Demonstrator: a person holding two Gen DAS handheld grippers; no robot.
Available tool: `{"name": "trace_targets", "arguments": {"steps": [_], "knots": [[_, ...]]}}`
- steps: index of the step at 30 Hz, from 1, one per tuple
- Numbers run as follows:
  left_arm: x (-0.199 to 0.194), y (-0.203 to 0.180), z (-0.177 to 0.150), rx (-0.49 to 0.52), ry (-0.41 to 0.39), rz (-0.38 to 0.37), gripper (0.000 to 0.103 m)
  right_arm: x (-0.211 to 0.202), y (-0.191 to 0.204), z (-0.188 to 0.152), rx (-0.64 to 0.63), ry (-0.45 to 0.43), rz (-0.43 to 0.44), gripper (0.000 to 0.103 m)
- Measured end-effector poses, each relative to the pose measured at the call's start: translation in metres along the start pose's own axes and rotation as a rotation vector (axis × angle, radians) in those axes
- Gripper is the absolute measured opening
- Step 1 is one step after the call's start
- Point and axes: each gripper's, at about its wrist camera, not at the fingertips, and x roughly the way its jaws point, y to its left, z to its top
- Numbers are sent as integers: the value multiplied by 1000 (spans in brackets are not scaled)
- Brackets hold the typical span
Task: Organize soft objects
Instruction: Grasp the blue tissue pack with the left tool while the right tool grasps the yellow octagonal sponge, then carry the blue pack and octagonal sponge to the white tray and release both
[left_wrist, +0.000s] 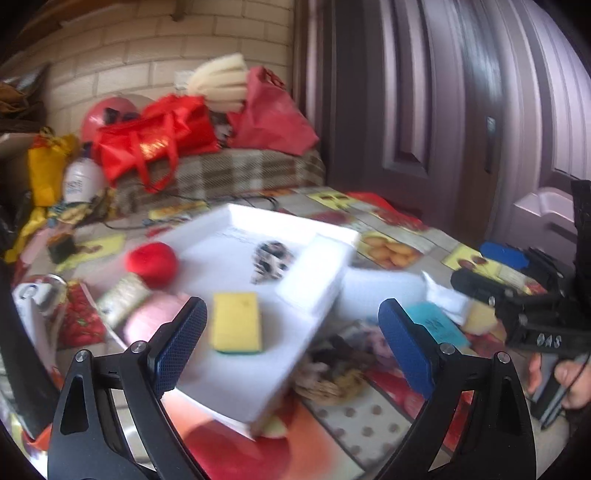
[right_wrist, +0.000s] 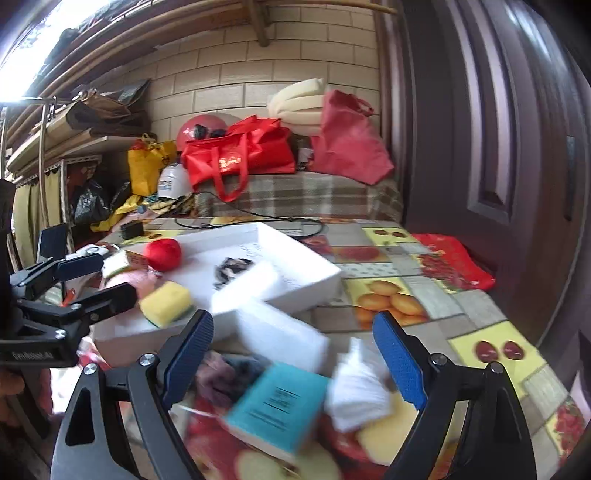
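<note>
One rectangular yellow sponge (left_wrist: 236, 322) lies in the white tray (left_wrist: 295, 221).

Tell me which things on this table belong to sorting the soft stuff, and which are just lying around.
Part of the job:
yellow sponge
white foam block
red soft ball
white tray
folded white cloth
spotted fabric piece

Just lying about:
teal book
red tote bag
yellow bag
black cable

Fruit-print table (right_wrist: 436, 258) with white tray (right_wrist: 306, 280), teal book (right_wrist: 277, 402).
</note>
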Motion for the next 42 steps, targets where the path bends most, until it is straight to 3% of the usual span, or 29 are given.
{"name": "trace_targets", "arguments": {"steps": [5,10,13,17,22,23,24,26,31,37,42], "knots": [[9,-34,-5,83,86,-87,95,-3,-48,-10,28,130,-48,89],[21,-75,-10,225,153,-149,95,-4,-74,-17,19,240,9,89],[32,-93,-9,251,187,-181,95,8,-71,-23,-7,322,41,89],[52,-113,-6,261,233,-177,94,31,-62,-34,-50,448,54,89],[84,-127,-5,272,321,-112,93,45,-56,-40,-74,494,73,85],[89,-129,-7,281,345,-103,89,43,-55,-40,-73,486,76,75],[92,-130,-9,292,358,-96,78,42,-57,-39,-74,479,76,69],[94,-134,-11,323,365,-70,59,40,-59,-39,-69,469,69,66],[82,-134,-12,336,305,-69,51,35,-73,-33,-3,427,36,64],[33,-113,0,235,42,-75,50,-7,-88,-22,77,192,-33,64],[11,-107,3,212,-75,-68,50,-25,-78,-18,40,84,-52,64]]}}
